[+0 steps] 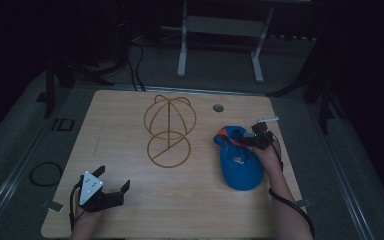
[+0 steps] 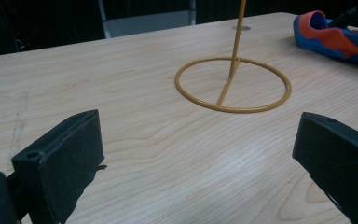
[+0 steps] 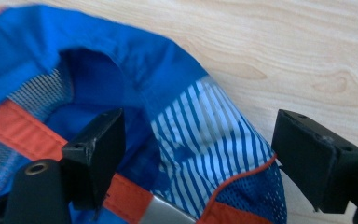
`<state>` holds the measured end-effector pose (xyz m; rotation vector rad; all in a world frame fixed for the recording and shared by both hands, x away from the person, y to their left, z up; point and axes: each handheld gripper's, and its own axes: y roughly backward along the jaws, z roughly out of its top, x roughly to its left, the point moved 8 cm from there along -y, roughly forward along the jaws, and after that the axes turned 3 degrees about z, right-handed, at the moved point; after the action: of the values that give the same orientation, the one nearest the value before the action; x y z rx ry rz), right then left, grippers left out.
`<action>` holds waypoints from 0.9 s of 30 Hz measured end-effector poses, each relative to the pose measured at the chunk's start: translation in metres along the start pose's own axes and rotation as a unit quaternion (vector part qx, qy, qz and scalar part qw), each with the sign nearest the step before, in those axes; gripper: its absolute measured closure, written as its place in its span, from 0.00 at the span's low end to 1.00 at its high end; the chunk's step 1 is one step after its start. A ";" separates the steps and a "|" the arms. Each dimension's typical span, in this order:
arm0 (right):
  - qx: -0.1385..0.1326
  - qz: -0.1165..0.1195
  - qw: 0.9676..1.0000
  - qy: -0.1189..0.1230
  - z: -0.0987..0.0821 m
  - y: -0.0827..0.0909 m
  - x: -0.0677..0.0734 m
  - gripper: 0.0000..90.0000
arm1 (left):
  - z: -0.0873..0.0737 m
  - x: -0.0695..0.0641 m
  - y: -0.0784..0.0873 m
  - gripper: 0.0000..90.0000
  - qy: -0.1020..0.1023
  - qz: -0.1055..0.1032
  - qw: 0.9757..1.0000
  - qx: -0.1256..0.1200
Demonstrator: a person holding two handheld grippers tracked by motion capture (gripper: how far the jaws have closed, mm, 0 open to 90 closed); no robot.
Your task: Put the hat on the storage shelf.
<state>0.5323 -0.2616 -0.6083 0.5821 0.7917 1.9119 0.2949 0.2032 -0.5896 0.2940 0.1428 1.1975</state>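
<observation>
A light wooden worktop sits in a dark room. In the middle of it stands a yellow wire stand. It has a round ring flat on the wood, a thin rod going up, and curved loops at the top. In the left gripper view the ring and the rod are far ahead of the jaws.

A blue cap lies on the right side of the worktop, well apart from the stand. It has orange trim, and its open end points to the far side. The right gripper view looks into the cap from close up: blue cloth, a patch of white and blue stripes, some mesh, and an orange band.

The right gripper is at the far end of the cap, held by the person's right hand. Its jaws are spread wide. One jaw is over the cap's inside and the other is over bare wood, just beside the cap's edge. They are not pinching anything.

The left gripper is at the near left corner of the worktop, far from the cap and the stand. Its jaws are wide apart too, with only wood between them. A grey plate sits on top of it.

A small round hole is in the worktop on the far side.
</observation>
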 end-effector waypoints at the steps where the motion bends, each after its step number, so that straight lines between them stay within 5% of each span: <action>1: 0.001 0.001 1.000 -0.001 -0.001 -0.001 -0.001 0.24 | 0.000 0.000 0.000 0.02 0.002 0.000 1.000 0.001; 7: 0.013 -0.001 1.000 0.027 -0.007 -0.004 0.002 0.30 | -0.001 0.001 -0.001 0.02 0.000 0.005 1.000 0.004; 22: 0.006 0.036 0.997 0.067 -0.008 0.000 0.019 0.90 | -0.002 -0.003 -0.002 0.02 -0.007 -0.007 1.000 0.008; 27: -0.003 0.041 0.998 0.037 -0.007 0.006 0.020 0.93 | -0.001 -0.004 -0.001 0.02 -0.012 -0.007 1.000 0.010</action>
<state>0.5149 -0.2476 -0.6071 0.5490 0.8195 2.0201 0.2940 0.1988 -0.5911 0.3250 0.1365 1.1796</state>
